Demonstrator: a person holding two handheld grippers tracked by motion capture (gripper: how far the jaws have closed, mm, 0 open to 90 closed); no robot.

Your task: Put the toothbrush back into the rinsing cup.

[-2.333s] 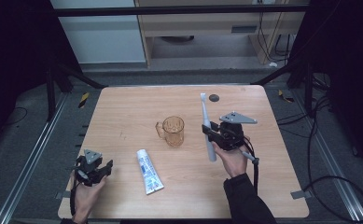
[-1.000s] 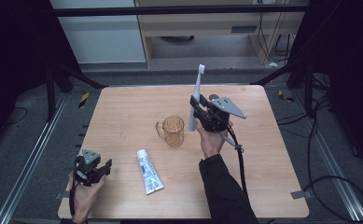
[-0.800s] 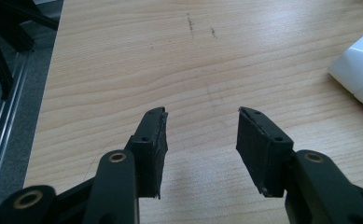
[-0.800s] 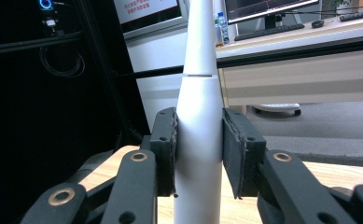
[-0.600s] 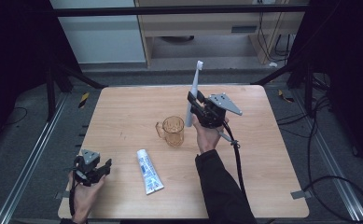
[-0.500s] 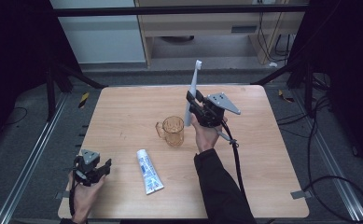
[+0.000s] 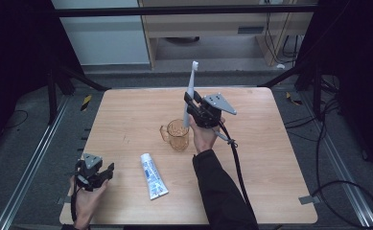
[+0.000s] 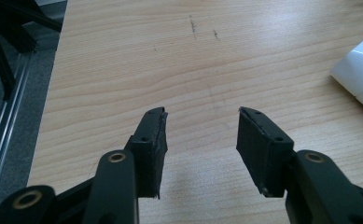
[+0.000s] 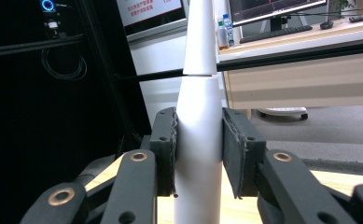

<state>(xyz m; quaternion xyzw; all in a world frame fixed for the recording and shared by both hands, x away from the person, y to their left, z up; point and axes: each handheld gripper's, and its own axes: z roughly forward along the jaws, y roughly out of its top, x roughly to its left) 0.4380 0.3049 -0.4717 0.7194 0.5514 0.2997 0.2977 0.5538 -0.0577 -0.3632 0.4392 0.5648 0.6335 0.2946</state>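
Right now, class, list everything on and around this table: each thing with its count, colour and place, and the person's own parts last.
Electric toothbrush: one, white, held upright above the cup.
Cup: one, amber see-through, handled, table middle.
Toothpaste tube: one, white and blue, lying near the front edge.
Table: one, light wood.
Right claw: one, black, shut on the toothbrush.
Left claw: one, black, open, at the table's front left corner.

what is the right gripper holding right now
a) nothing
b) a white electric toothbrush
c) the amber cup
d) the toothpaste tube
b: the right gripper has its jaws clamped on the white electric toothbrush, held upright beside the amber cup.
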